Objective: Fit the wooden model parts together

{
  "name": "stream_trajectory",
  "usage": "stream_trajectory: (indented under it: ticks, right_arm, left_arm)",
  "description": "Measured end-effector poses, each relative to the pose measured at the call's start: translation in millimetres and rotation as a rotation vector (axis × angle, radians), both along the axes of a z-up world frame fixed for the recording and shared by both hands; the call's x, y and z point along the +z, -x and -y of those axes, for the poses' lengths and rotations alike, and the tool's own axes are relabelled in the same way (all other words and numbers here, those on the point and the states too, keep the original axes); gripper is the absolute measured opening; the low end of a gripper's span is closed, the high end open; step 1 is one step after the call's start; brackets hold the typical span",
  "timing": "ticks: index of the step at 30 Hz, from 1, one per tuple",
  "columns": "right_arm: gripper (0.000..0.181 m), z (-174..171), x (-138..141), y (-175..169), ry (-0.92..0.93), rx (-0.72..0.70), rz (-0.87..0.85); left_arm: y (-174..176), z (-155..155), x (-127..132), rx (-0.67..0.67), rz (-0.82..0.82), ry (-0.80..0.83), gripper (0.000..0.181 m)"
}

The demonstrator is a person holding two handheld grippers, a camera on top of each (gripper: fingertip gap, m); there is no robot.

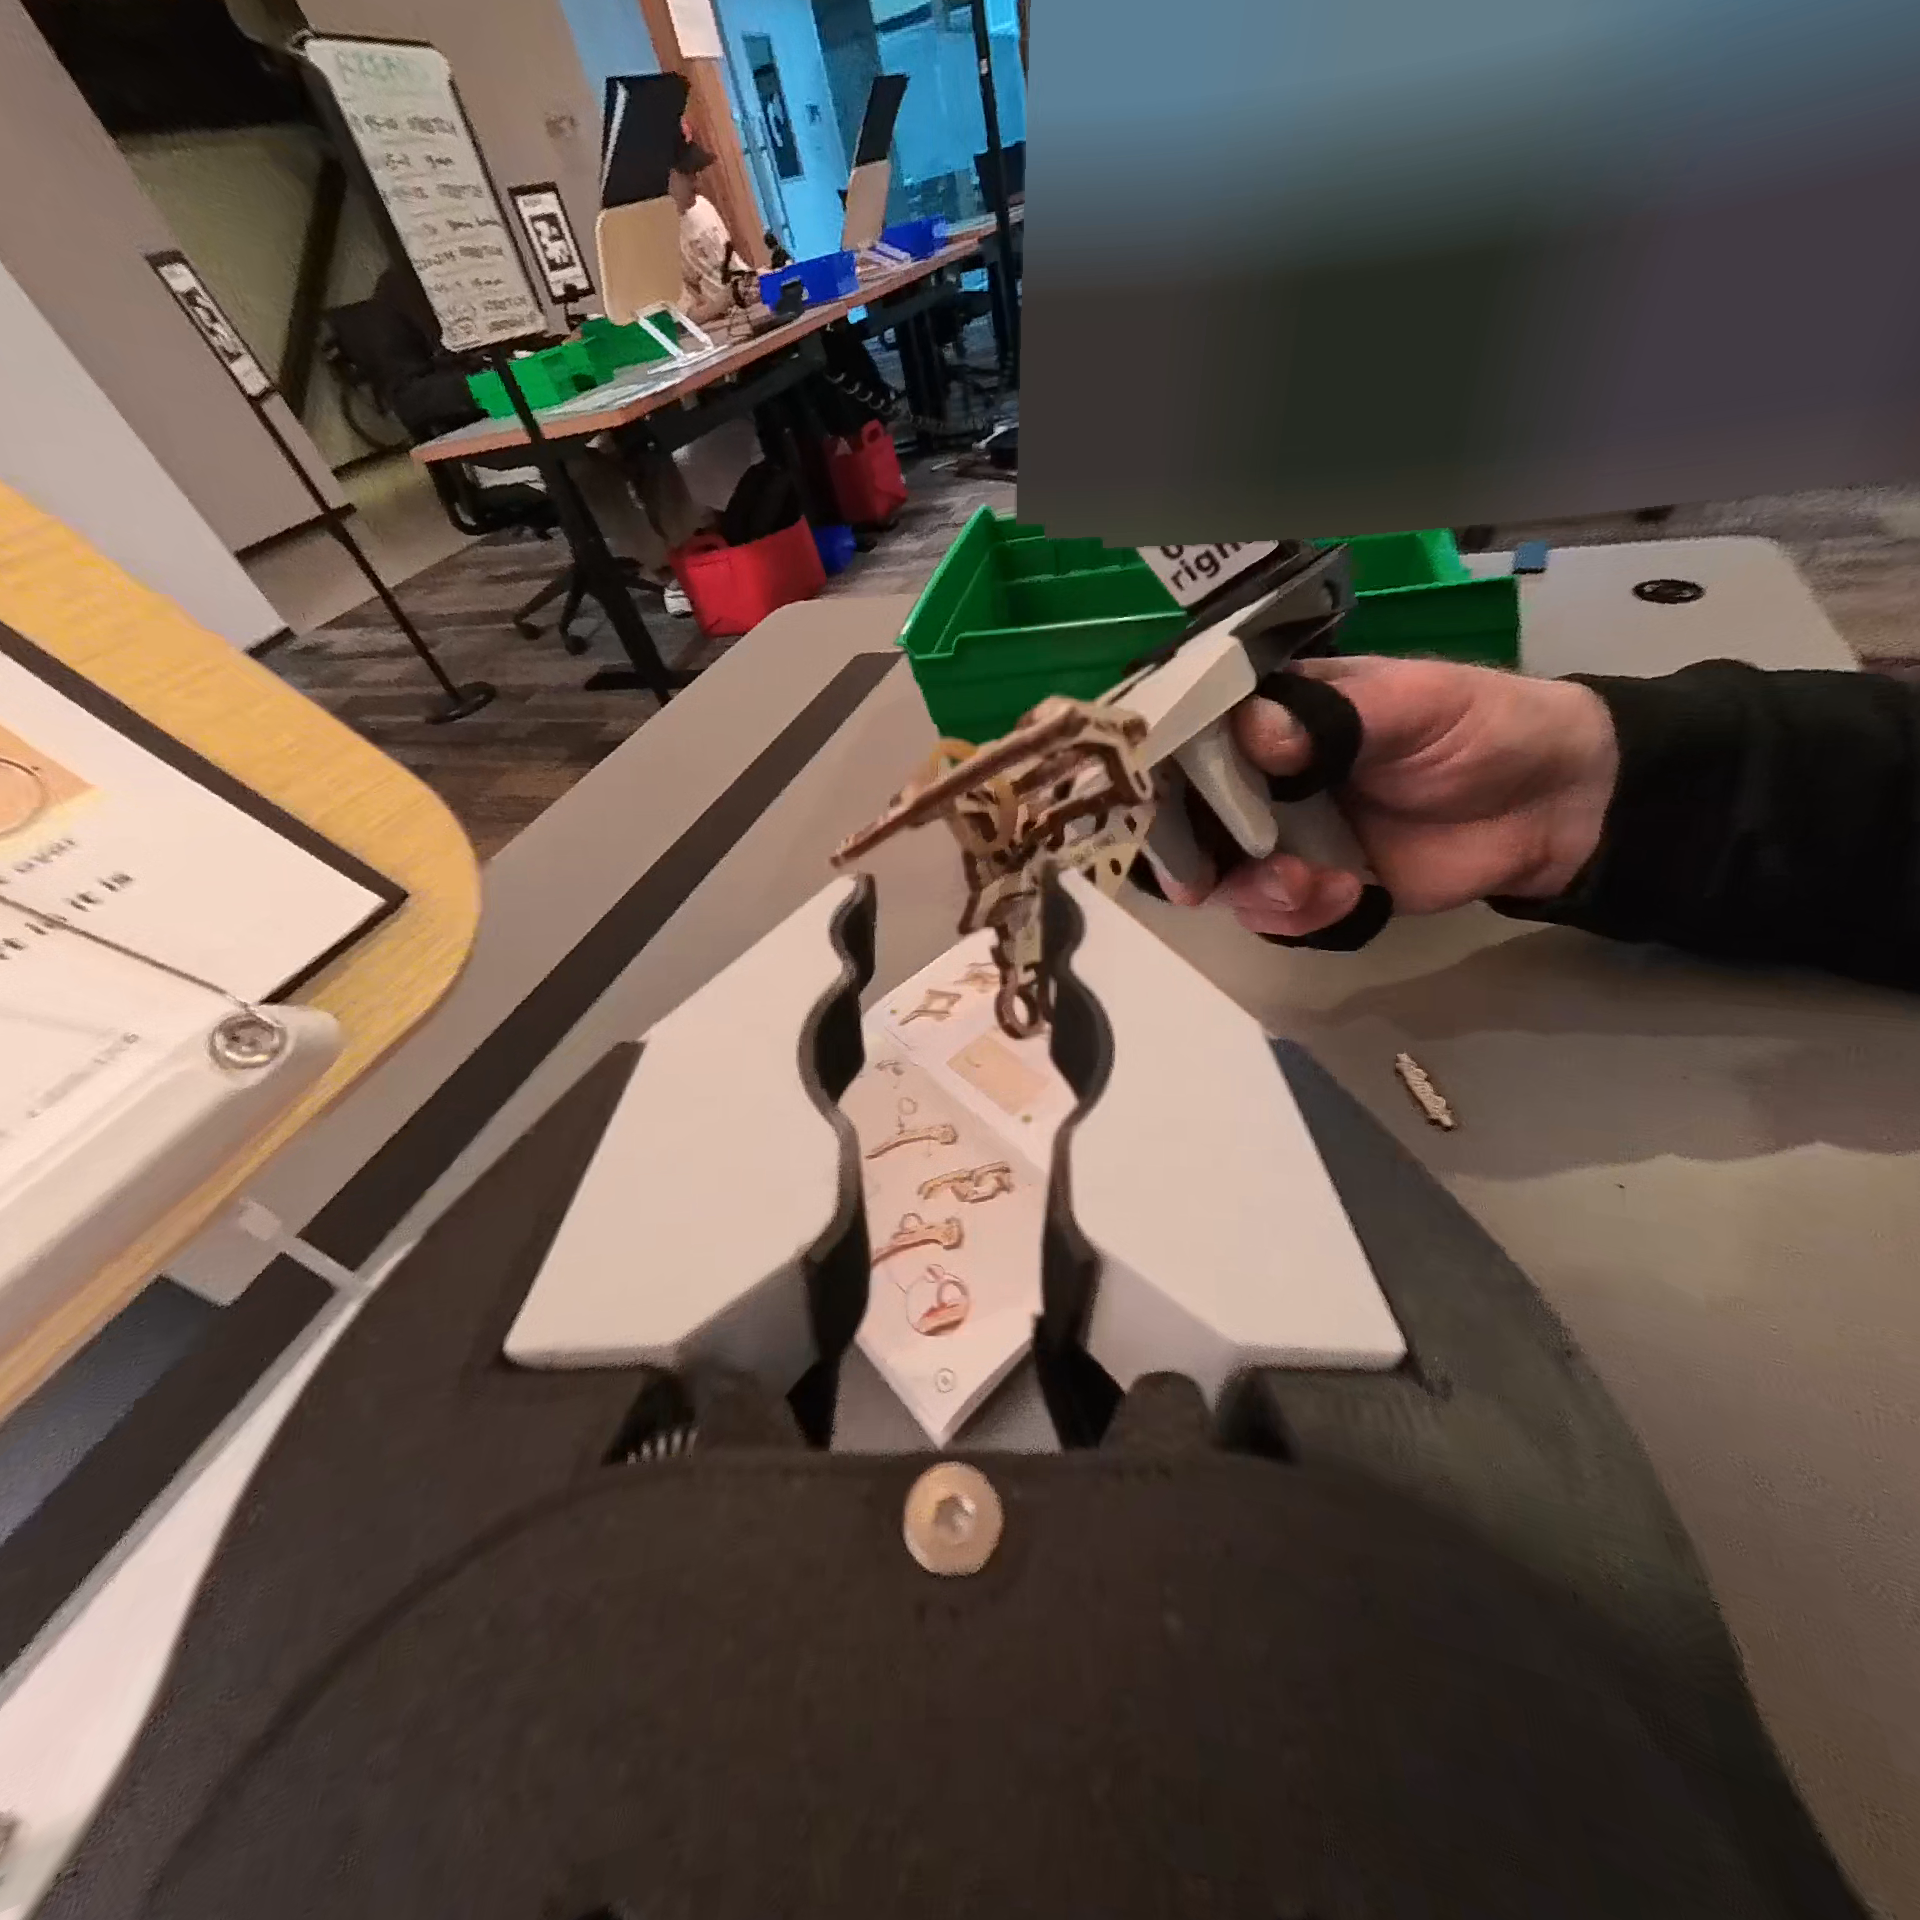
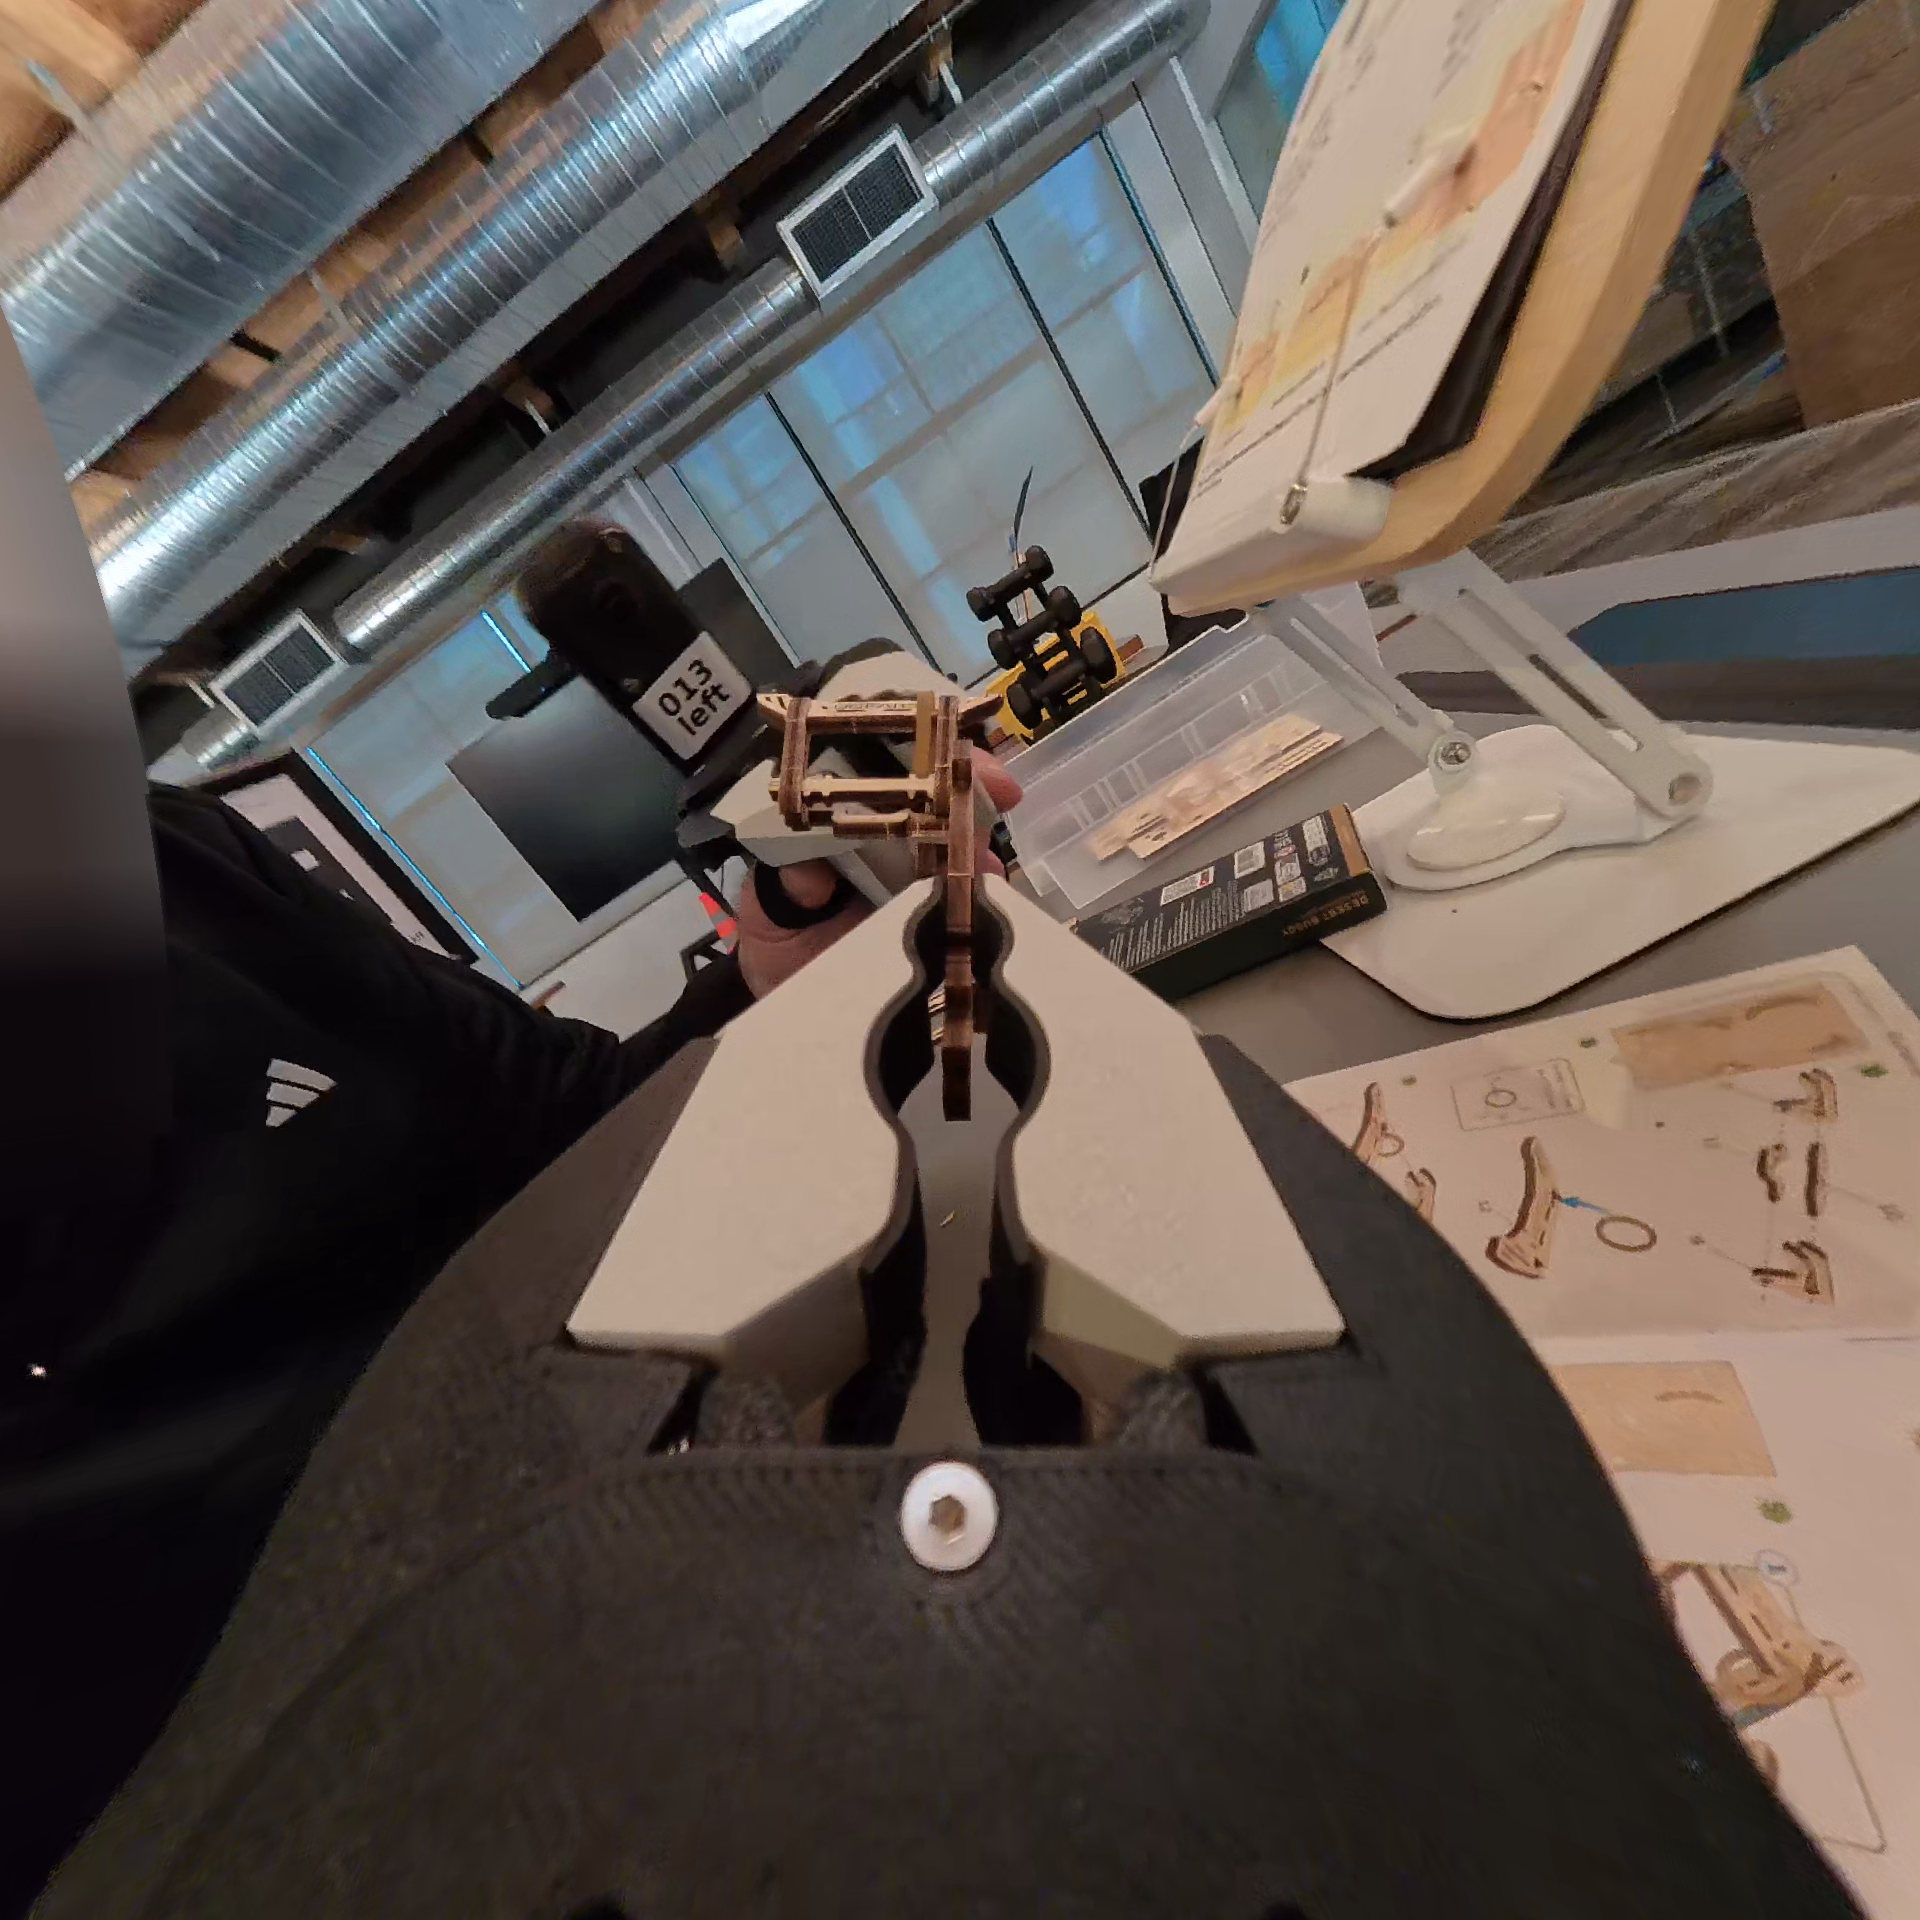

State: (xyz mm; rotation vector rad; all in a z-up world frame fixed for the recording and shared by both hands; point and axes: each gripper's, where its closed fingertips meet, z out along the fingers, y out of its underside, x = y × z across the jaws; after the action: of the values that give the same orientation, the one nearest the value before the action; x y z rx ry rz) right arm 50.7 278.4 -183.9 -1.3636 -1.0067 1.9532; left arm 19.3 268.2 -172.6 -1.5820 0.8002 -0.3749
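The wooden model assembly is hanging in the air above the desk, between the two tongs. In the right wrist view, the right tongs are pinching its flat stem near their tips, closed tight against the wood, with the frame-like body sticking out past the tips and the stem's lower end reaching back into the gap between the fingers. In the left wrist view, the left tongs are standing moderately open and holding nothing; the assembly is sitting just beyond their tips, its dangling lower end dipping between them close to the right-hand finger, though contact cannot be told.

One assembly is showing. One small loose wooden piece is lying on the desk, well apart to the right. One instruction sheet is lying flat under the tongs. Two green bins are standing behind, and one book stand is holding up a page. One hand is gripping the right tool's handle.
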Motion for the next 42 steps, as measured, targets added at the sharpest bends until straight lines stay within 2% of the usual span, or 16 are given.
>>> stream_trajectory:
  ticks: [2,4,7,9,10,14,18,19,21,23,27,32,37,42]
  right_arm:
    - [0.0,3,6,-1,-0.049,-0.01,-0.021]
    - [0.0,6,10,-1,-0.109,-0.032,-0.032]
    - [0.0,12,9,0,-0.191,-0.039,-0.014]
    - [0.0,15,10,1,-0.203,-0.032,-0.02]
    - [0.0,16,10,1,-0.203,-0.031,-0.022]
    - [0.001,13,10,1,-0.217,-0.047,-0.016]
    - [0.027,2,9,-1,-0.318,-0.155,0.061]
    - [0.03,-2,10,-3,-0.362,-0.196,0.08]
    - [0.029,-5,17,-8,-0.473,-0.276,0.087]
    - [0.015,5,19,-7,-0.582,-0.272,0.107]
    - [0.008,23,10,3,-0.72,-0.248,0.175]
    - [0.008,24,12,2,-0.715,-0.253,0.18]
    - [0.0,20,6,2,-0.713,-0.248,0.227]
    - [0.0,17,9,-6,-0.72,-0.25,0.231]
  left_arm:
    - [1,-1,-7,-0.018,0.034,0.035,0.046]
    - [-2,1,-17,-0.07,0.076,0.101,0.051]
    - [-11,6,-18,-0.145,0.16,0.115,0.035]
    - [-18,11,-22,-0.198,0.166,0.135,0.015]
    - [-20,12,-22,-0.205,0.165,0.13,0.012]
    - [-20,11,-23,-0.202,0.142,0.097,0.01]
    - [-15,10,-27,-0.177,0.08,0.088,0.01]
    - [-13,8,-28,-0.161,0.054,0.088,0.009]
    - [-13,9,-35,-0.149,-0.055,0.089,0.009]
    - [-15,9,-40,-0.134,-0.161,0.072,0.01]
    - [-22,10,-42,-0.131,-0.257,0.05,0.01]
    - [-27,10,-48,-0.124,-0.32,0.052,0.01]
    - [-29,10,-50,-0.129,-0.351,0.072,0.01]
    - [-26,11,-46,-0.137,-0.331,0.085,0.009]
